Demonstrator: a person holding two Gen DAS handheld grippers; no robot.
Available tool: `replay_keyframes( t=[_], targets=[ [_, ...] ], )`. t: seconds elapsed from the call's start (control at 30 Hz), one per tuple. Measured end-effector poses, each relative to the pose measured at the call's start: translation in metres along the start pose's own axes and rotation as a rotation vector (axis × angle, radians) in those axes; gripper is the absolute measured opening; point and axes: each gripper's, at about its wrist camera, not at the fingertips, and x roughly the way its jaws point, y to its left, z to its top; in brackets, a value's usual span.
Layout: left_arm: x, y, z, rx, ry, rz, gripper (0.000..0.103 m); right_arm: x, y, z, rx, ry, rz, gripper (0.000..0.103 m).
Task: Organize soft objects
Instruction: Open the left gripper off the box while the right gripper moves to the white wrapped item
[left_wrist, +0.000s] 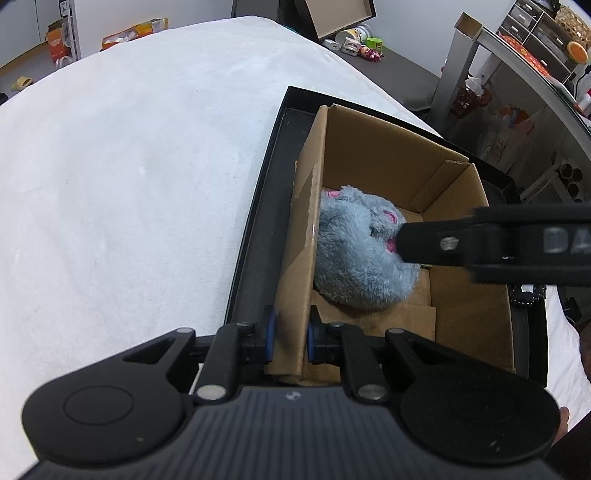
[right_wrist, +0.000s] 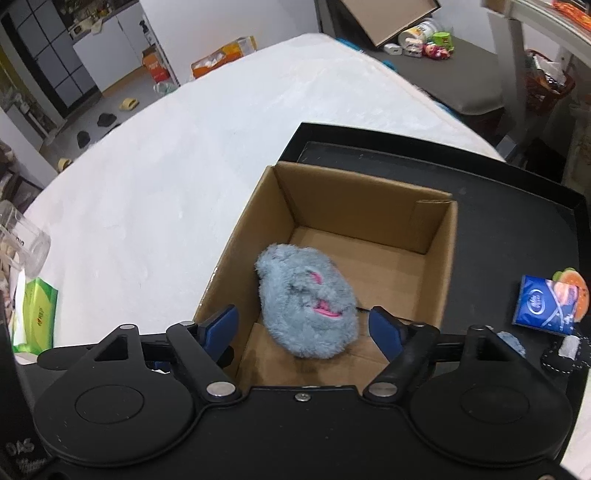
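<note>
Pinching the cardboard box (left_wrist: 388, 155) wall, the left gripper (left_wrist: 290, 338) faces the wide right gripper (right_wrist: 303, 325) over the grey plush toy (right_wrist: 306, 302).

Shaggy grey plush toy (right_wrist: 306, 310) with pink stitching lies in a matt brown corrugated cardboard box (right_wrist: 369, 206), at 12 o'clock from the right tool's (right_wrist: 304, 325) smooth black plastic body; white fleecy bed (right_wrist: 166, 166) beyond.
</note>
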Motion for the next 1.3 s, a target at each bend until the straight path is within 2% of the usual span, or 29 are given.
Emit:
replay_keyframes(
  t=[0.4,0.5,0.57,0.67,0.93,1.3],
  targets=[
    [-0.008,-0.014,-0.003,0.033,-0.028,0.087,0.014,-0.033,-0.041,-0.011,0.058,-0.088,0.010,0.078],
    [-0.010,-0.016,-0.003,0.035,-0.036,0.103,0.023,-0.038,-0.052,-0.016,0.080,-0.102,0.013,0.078],
    [-0.013,-0.018,-0.005,0.036,-0.050,0.120,0.039,-0.042,-0.061,-0.019,0.102,-0.110,0.013,0.079],
    [-0.017,-0.021,-0.005,0.042,-0.077,0.138,0.051,-0.046,-0.074,-0.025,0.126,-0.117,0.015,0.082],
    [-0.020,-0.036,-0.006,0.099,-0.101,0.216,0.063,-0.050,-0.110,-0.039,0.191,-0.121,0.018,0.082],
    [-0.019,-0.053,-0.008,0.186,-0.114,0.267,0.079,-0.035,-0.144,-0.064,0.307,-0.072,0.023,0.082]
  ],
)
